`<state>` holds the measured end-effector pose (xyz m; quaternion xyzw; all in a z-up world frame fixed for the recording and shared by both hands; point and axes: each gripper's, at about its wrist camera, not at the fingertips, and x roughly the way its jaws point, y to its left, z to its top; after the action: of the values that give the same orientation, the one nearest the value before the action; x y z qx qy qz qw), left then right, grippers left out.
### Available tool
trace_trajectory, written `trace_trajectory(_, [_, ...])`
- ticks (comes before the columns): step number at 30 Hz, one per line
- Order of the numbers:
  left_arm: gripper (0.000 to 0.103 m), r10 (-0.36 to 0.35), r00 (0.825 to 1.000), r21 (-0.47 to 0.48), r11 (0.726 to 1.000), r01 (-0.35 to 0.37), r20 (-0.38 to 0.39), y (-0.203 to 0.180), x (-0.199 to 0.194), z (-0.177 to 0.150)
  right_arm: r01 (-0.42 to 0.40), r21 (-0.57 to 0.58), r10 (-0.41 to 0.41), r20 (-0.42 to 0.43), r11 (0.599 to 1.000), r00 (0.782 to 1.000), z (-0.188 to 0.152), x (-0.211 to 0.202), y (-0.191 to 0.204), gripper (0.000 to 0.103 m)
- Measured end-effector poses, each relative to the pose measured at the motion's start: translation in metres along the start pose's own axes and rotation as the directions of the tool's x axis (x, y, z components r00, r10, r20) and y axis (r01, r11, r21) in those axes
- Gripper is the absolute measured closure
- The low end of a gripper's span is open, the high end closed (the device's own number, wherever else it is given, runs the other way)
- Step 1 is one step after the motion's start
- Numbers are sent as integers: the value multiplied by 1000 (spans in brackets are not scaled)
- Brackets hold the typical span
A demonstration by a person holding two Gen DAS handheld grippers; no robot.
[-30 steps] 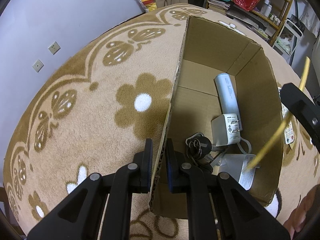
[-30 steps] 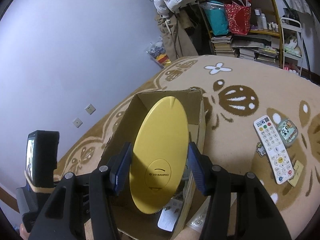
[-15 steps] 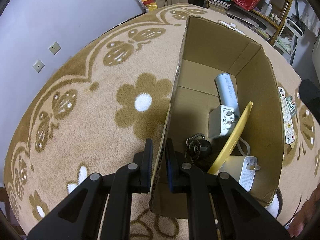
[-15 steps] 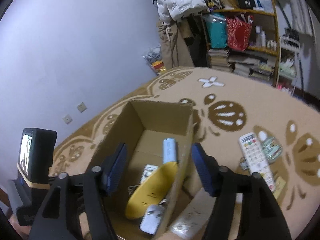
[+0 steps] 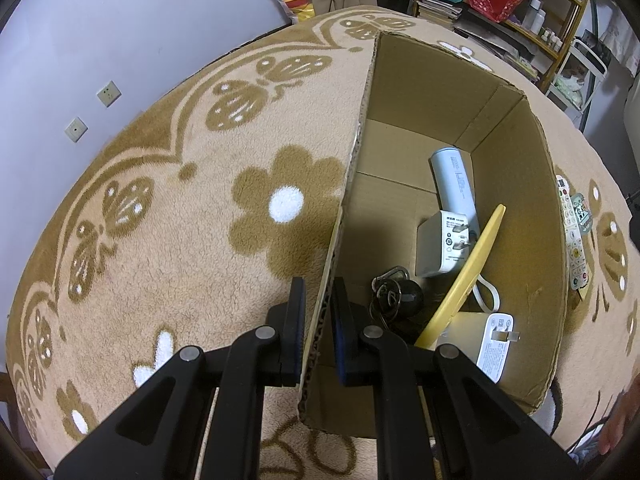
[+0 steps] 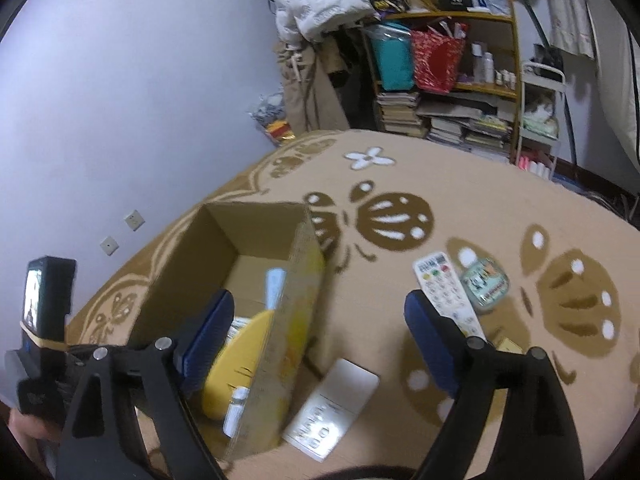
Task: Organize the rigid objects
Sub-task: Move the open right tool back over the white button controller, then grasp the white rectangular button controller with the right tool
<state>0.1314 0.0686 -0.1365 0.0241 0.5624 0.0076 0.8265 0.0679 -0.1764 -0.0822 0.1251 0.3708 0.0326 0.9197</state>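
An open cardboard box (image 5: 516, 208) stands on the carpet. My left gripper (image 5: 317, 312) is shut on its near left wall. Inside lie a yellow oval plate (image 5: 468, 276) leaning on edge, a pale blue cylinder (image 5: 454, 184), two white plug adapters (image 5: 442, 244) and a black key bunch (image 5: 394, 296). My right gripper (image 6: 318, 334) is open and empty, above the box's right wall (image 6: 296, 320). The yellow plate (image 6: 232, 364) shows inside the box there. A white remote (image 6: 444, 292), a round badge (image 6: 485, 285) and a white flat box (image 6: 332, 408) lie on the carpet to the right.
The beige carpet (image 5: 160, 220) has brown flower and butterfly patterns. A shelf (image 6: 460, 60) with books, bags and bottles stands at the far wall. The left gripper's camera body (image 6: 44, 312) shows at the left of the right wrist view.
My right gripper let go of the yellow plate, which now leans inside the box. The gripper opened wide and drew back and to the right. The left gripper stayed on the box wall.
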Motion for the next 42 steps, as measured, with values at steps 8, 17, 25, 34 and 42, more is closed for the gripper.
trace_trajectory(8, [91, 2, 1000, 2, 1000, -2, 0, 0, 0, 0, 40, 1, -39, -94, 999, 995, -15, 20, -25, 11])
trace_trajectory(17, [90, 3, 1000, 1, 1000, -3, -1, 0, 0, 0, 27, 22, -23, -200, 999, 980, -39, 47, -31, 11])
trace_trajectory(25, [90, 0, 1000, 0, 1000, 0, -1, 0, 0, 0, 8, 37, 2, -268, 999, 963, -59, 70, -32, 11])
trace_trajectory(34, [90, -3, 1000, -1, 1000, 3, -2, -1, 0, 0, -42, 79, 66, -332, 996, 941, -72, 90, -34, 22])
trace_trajectory(42, [90, 1, 1000, 1, 1000, -1, -4, 0, -1, 0, -61, 229, 138, -338, 972, 931, -76, 94, -49, 33])
